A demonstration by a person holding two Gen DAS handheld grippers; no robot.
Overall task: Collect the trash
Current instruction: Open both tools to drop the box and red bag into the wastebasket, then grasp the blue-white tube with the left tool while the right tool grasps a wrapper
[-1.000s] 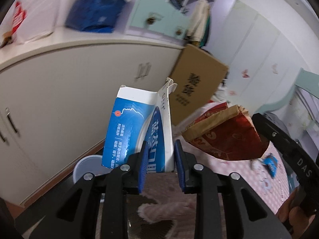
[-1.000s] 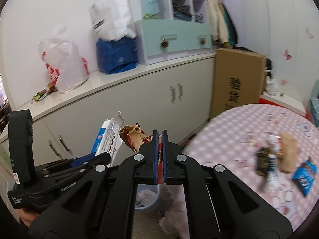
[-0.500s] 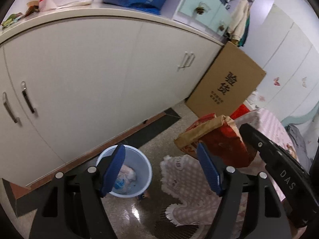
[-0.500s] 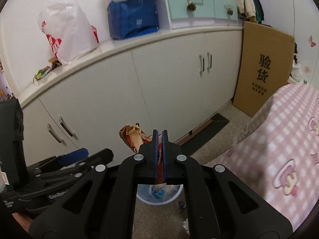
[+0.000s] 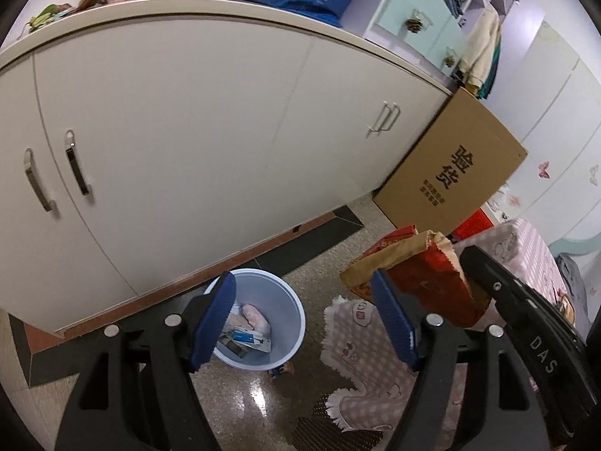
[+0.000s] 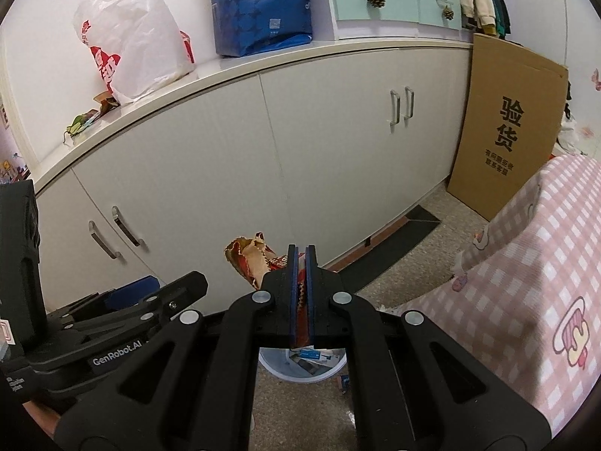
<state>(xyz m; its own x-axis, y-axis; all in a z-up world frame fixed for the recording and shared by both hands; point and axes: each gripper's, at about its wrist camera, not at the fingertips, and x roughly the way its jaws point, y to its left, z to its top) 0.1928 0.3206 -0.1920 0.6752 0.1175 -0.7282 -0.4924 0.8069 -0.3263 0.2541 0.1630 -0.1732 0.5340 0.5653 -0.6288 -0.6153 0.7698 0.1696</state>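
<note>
- The blue-and-white carton (image 5: pixel 246 339), clamped a second ago, now lies inside the bin (image 5: pixel 291 302).
- Left gripper (image 5: pixel 306 323) stands wide, empty, above the bin.
- Right gripper (image 6: pixel 301 293) pinches the red paper bag (image 5: pixel 428 285) beside the bin.

Both views come from fisheye cameras mounted on the handheld grippers, each looking forward along its own two fingers and tilted downward toward the floor. The left wrist view faces the white cabinet (image 5: pixel 210 139) and looks steeply down at the pale blue bin (image 5: pixel 263 315) on the floor, with the other gripper's arm entering at the right edge. The right wrist view sits to the right of it, aimed at the same cabinet (image 6: pixel 233 173) from slightly further back, with the bin (image 6: pixel 300 370) seen low between its arms. Both views share the cabinet, the bin, the cardboard box (image 5: pixel 454 169) (image 6: pixel 507 127) and the pink checked cloth (image 5: pixel 526 240) (image 6: pixel 533 263)
</note>
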